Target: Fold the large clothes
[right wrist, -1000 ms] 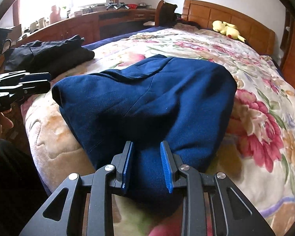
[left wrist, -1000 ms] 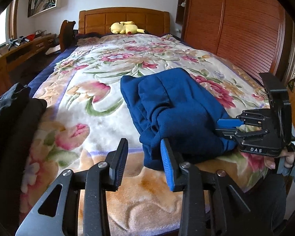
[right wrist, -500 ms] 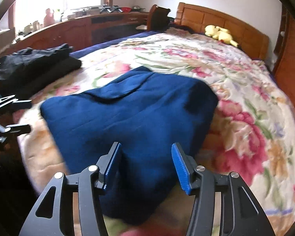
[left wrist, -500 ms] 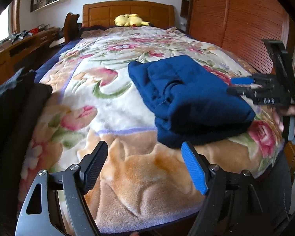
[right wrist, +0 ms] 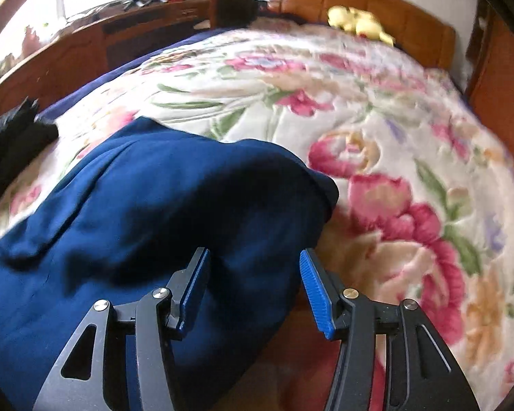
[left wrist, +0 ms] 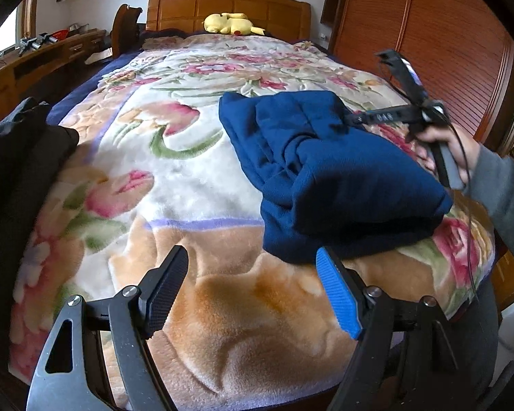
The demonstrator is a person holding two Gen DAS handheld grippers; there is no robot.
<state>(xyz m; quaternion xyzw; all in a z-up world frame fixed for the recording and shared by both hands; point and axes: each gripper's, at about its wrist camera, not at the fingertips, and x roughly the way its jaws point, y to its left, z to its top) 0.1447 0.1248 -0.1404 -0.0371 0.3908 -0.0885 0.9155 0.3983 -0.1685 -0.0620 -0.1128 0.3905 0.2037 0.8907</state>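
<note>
A folded dark blue garment [left wrist: 329, 171] lies on the floral blanket [left wrist: 174, 178] near the bed's foot, toward the right side. It also fills the lower left of the right wrist view [right wrist: 147, 219]. My left gripper [left wrist: 253, 291] is open and empty, above the blanket just in front of the garment's near left corner. My right gripper [right wrist: 255, 287] is open and empty, over the garment's right edge. In the left wrist view the right gripper [left wrist: 351, 118] reaches over the garment's far right side, held by a hand.
A folded black garment [left wrist: 20, 157] lies at the bed's left edge, also in the right wrist view [right wrist: 13, 137]. A yellow plush toy [left wrist: 231, 24] sits by the wooden headboard. A wooden desk [left wrist: 41, 61] runs along the left; a wooden wardrobe [left wrist: 438, 44] stands on the right.
Both grippers opened wide and let go of the blue garment. The left gripper drew back toward the foot of the bed. The right gripper moved along the garment's right side toward its far end.
</note>
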